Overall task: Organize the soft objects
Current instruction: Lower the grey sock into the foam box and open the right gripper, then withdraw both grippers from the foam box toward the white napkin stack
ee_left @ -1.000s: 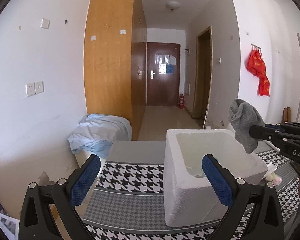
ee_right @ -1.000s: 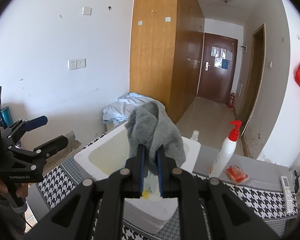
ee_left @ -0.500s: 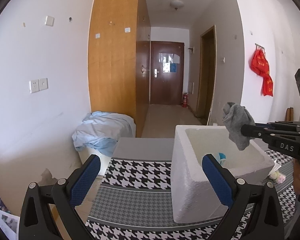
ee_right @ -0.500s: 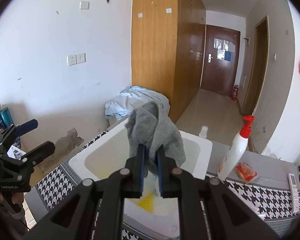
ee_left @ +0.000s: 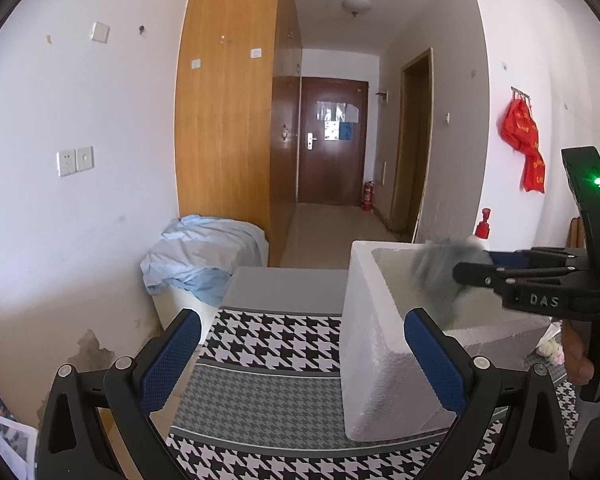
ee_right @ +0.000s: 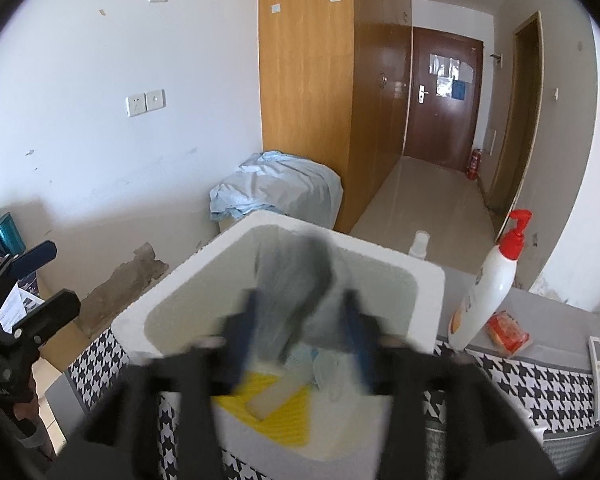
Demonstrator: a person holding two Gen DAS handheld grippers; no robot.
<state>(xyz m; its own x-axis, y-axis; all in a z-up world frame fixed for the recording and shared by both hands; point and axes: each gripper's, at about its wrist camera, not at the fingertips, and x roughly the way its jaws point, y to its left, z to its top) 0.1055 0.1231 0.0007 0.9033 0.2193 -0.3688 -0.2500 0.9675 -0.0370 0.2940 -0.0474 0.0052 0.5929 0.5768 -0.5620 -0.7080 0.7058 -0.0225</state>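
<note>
A white foam box (ee_left: 380,360) stands on the houndstooth table cloth; it also shows in the right wrist view (ee_right: 428,280). My right gripper (ee_right: 300,320) is over the box with its blurred jaws spread apart, and the grey cloth (ee_right: 296,276) drops between them into the box, motion-blurred. The cloth (ee_left: 440,276) shows blurred inside the box in the left wrist view, beside the right gripper (ee_left: 476,268). A yellow cloth (ee_right: 268,392) and pale soft items lie on the box floor. My left gripper (ee_left: 300,356) is open and empty, left of the box.
A white pump bottle with a red top (ee_right: 488,280), a small clear bottle (ee_right: 418,244), an orange packet (ee_right: 506,332) and a remote (ee_right: 598,356) sit right of the box. A light blue sheet (ee_left: 204,256) covers a bin by the wall. The table edge runs at left.
My right gripper has opened over the box and let go of the grey cloth, which is falling in. My left gripper stays open with little movement.
</note>
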